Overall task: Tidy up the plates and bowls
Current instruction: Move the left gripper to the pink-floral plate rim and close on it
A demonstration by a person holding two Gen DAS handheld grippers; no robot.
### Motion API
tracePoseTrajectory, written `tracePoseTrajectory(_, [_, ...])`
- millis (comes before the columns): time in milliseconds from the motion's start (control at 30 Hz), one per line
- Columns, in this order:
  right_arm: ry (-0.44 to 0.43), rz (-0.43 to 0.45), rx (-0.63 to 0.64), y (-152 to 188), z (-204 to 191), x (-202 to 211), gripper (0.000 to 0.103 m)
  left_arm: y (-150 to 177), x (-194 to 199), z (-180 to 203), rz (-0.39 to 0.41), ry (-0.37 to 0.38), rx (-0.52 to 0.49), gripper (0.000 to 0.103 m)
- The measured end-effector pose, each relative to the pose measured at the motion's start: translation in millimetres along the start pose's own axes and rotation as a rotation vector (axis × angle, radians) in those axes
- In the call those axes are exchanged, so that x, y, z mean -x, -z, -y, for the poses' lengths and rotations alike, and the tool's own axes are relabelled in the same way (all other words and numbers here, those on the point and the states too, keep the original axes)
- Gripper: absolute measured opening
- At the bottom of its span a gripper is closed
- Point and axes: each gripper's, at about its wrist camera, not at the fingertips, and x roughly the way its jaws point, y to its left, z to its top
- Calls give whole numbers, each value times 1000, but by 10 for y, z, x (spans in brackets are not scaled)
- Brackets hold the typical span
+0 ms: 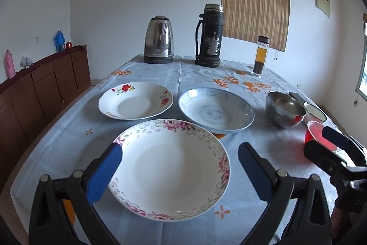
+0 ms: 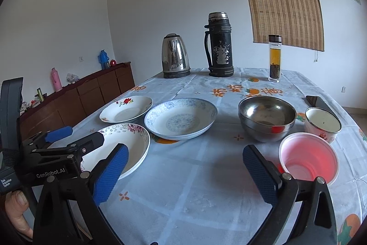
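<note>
Ceramic first: three shallow plates sit on the left half of the table. Red-flower plate [image 1: 135, 100] lies toward the left edge, pink-floral plate [image 1: 169, 169] at the near edge, blue-pattern plate [image 1: 216, 110] mid-table, its near rim just beside the pink one's far rim. Likely glazed, so slick, stiff, chippable; pinch a rim, keep it level, set down gently when stacking.

Left gripper [image 1: 180, 167] is spread wide, fingers straddling the pink-floral plate without visibly clamping it.

Right half: steel bowl [image 2: 267, 117], probably light and tough but slippery on the curved wall, so grab the lip. Beside it toward the right edge is a white enamel cup [image 2: 323, 124]; nearer is a pink plastic cup [image 2: 308, 157], likely thin and crushable. Right gripper [image 2: 184, 172] is also wide open, holding nothing, over bare cloth between the plates and the pink cup.

Surface: pale blue tablecloth [image 2: 206, 176] with creases, may bunch if plates get dragged. Far edge carries a kettle [image 2: 175, 56], black thermos [image 2: 219, 45] and tea bottle [image 2: 274, 59]. Room: white walls, wooden sideboard [image 2: 91, 93] along the left, bamboo blind [image 2: 282, 1] on the far wall.
</note>
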Motion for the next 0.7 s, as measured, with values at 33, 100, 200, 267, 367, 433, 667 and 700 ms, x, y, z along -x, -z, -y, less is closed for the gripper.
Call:
tracePoseTrajectory(33, [-4, -8, 4, -5, -19, -37, 93, 2, -24, -32, -4, -4, 4, 103])
tracePoseTrajectory(100, [-9, -21, 12, -14, -63, -117, 88, 1, -78, -104, -15, -9, 13, 101])
tracePoseTrajectory(200, [-21, -48, 20, -13, -129, -263, 86, 10, -129, -239, -29, -18, 28, 97])
tracePoseTrajectory(267, [-33, -62, 24, -15, -173, -354, 80, 34, -160, -364, -36, -30, 44, 91])
tracePoseTrajectory(367, [-45, -83, 31, -19, -234, -488, 77, 68, -237, -540, -63, -51, 75, 80])
tracePoseTrajectory(433, [-53, -94, 41, -17, -268, -571, 75, 97, -295, -644, -82, -74, 90, 77])
tracePoseTrajectory(667, [-97, -174, 47, -22, -322, -871, 51, 159, -448, -919, -136, -99, 144, 38])
tracePoseTrajectory(700, [-106, -189, 46, -28, -333, -920, 48, 163, -456, -933, -139, -97, 146, 38])
